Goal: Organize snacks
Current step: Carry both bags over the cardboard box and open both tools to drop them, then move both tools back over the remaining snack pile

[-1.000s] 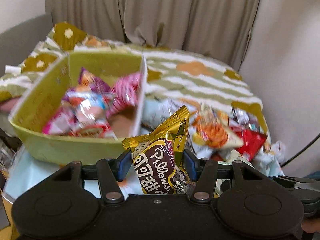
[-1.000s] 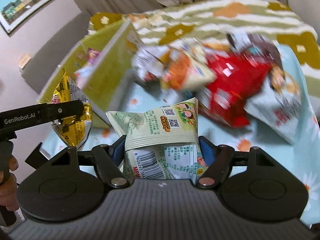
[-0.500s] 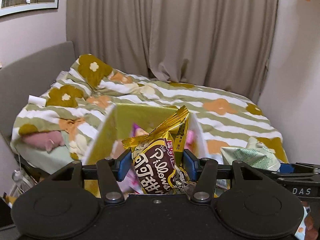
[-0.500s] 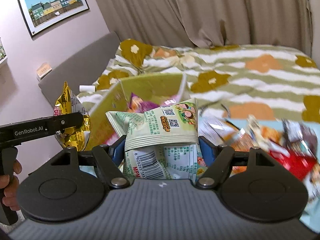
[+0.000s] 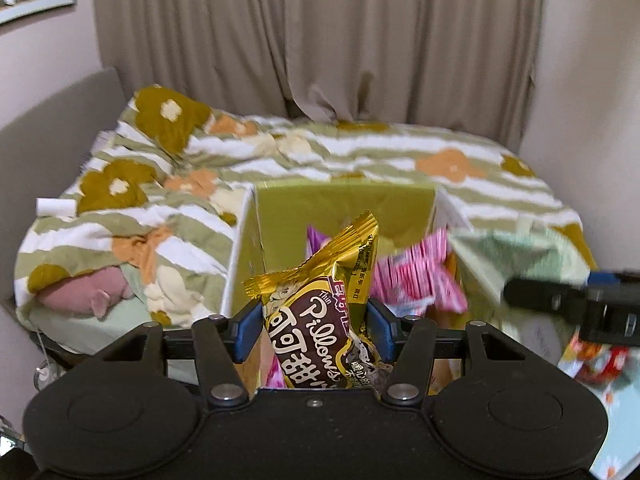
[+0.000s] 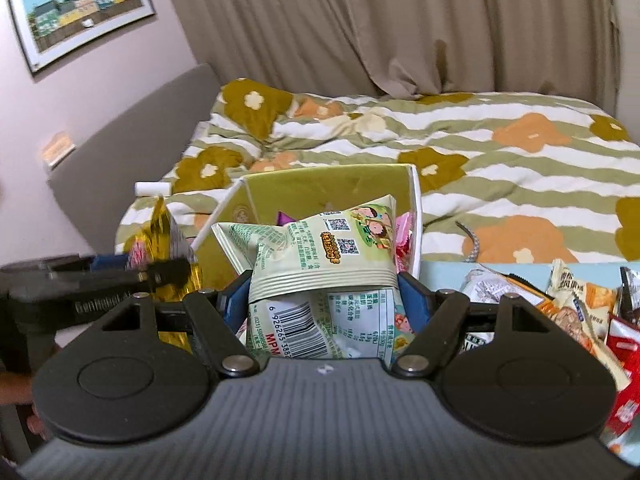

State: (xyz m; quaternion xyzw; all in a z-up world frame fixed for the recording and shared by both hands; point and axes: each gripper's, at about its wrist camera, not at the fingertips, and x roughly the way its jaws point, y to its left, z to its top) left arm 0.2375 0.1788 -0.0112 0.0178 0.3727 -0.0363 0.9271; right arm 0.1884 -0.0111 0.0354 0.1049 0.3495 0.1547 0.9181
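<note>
Glossy gold foil packet (image 5: 316,300), matt pale-green plastic pouch (image 6: 320,252) — smooth cardboard box (image 5: 344,204), soft cloth quilt (image 6: 500,152)

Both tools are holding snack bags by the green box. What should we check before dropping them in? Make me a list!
1. Left tool grips the gold packet: ok, shut on it.
2. Right tool grips the pale green packet: ok, shut on it.
3. Green box is open on top: ok.
4. Room left inside the box: cannot tell; pink packets are already in it and the floor is hidden.
5. Packets are over the opening: cannot tell; both sit in front of the box.
6. The tools are clear of each other: ok, side by side with a gap.
</note>
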